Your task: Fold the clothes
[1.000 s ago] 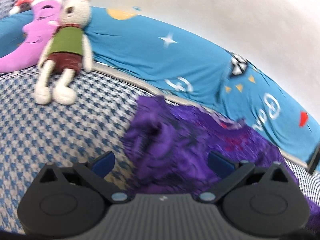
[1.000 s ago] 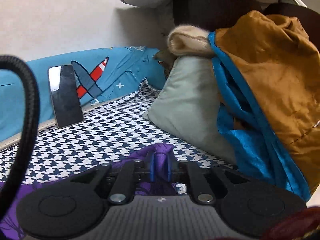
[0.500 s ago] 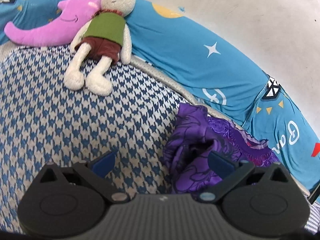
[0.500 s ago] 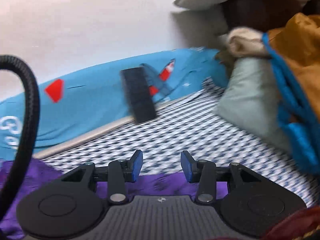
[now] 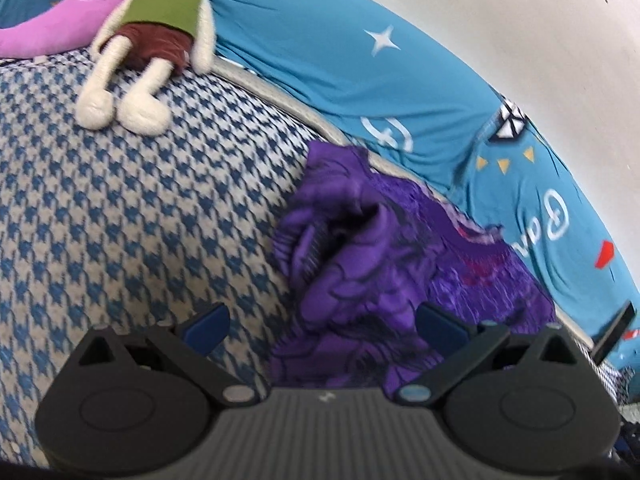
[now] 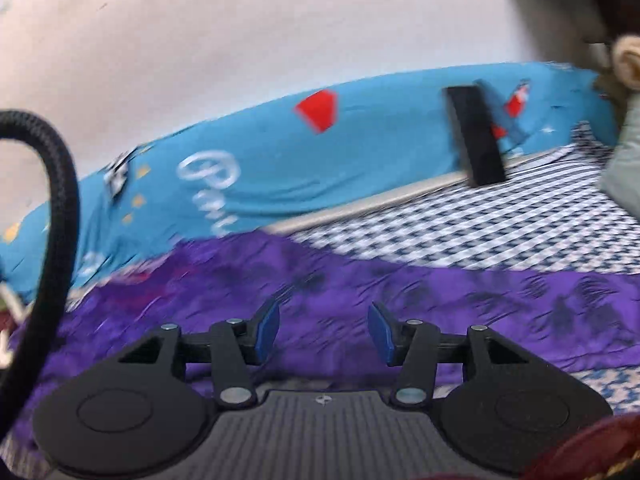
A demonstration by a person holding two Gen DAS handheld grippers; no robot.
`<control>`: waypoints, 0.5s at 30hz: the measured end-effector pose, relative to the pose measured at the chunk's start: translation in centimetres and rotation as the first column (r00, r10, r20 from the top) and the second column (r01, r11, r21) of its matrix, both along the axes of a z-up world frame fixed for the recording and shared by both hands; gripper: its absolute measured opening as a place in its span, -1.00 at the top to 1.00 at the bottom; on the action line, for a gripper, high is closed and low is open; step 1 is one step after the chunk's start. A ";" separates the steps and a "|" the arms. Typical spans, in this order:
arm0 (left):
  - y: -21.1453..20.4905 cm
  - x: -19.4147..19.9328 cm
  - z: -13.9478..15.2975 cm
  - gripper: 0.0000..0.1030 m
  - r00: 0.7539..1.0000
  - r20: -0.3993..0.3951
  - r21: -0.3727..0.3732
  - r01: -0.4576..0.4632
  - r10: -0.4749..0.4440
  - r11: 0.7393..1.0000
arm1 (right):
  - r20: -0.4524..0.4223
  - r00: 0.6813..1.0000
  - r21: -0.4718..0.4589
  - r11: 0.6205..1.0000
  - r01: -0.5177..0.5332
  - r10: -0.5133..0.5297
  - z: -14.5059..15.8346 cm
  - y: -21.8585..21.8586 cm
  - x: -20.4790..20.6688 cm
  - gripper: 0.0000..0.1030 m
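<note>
A purple patterned garment [image 5: 360,264] lies crumpled on the blue-and-white houndstooth bed cover [image 5: 140,208], its bunched end toward the blue bolster. My left gripper [image 5: 322,326] hovers open just short of that bunched end, nothing between its blue pads. In the right wrist view the same purple garment [image 6: 360,280] spreads flatter across the bed. Over it my right gripper [image 6: 324,326] stands open and holds nothing.
A long blue bolster [image 5: 400,88] with stars and lettering runs along the white wall. A stuffed rabbit [image 5: 152,48] and a pink moon plush [image 5: 60,16] lie at the far left. A black phone [image 6: 476,136] leans on the bolster. Grey pillows [image 6: 624,160] sit at the right; a black cable [image 6: 56,216] crosses the left.
My right gripper let go of the purple cloth, opened, and swung left over the garment. My left gripper stayed open and shifted over the garment's bunched end.
</note>
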State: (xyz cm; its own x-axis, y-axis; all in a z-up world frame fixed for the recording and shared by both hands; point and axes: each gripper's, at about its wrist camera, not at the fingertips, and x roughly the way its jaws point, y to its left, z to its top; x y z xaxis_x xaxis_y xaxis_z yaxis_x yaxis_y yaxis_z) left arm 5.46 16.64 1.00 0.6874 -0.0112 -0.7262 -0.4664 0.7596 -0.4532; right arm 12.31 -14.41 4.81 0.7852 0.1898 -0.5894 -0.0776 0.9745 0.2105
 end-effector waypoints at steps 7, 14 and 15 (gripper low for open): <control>-1.7 0.3 -0.2 -1.00 0.996 -0.007 -0.012 0.086 -0.086 0.996 | -0.085 0.984 0.079 0.986 -0.148 0.154 -1.8 1.9 -1.0 -0.07; -2.9 0.4 -0.6 -1.00 0.991 -0.018 -0.040 0.131 -0.132 0.991 | -0.181 0.946 0.160 0.957 -0.241 0.269 -4.2 4.2 -1.5 -0.10; -2.9 0.4 -0.6 -1.00 0.991 -0.020 -0.044 0.133 -0.134 0.990 | -0.190 0.943 0.161 0.956 -0.245 0.274 -4.4 4.5 -1.5 -0.10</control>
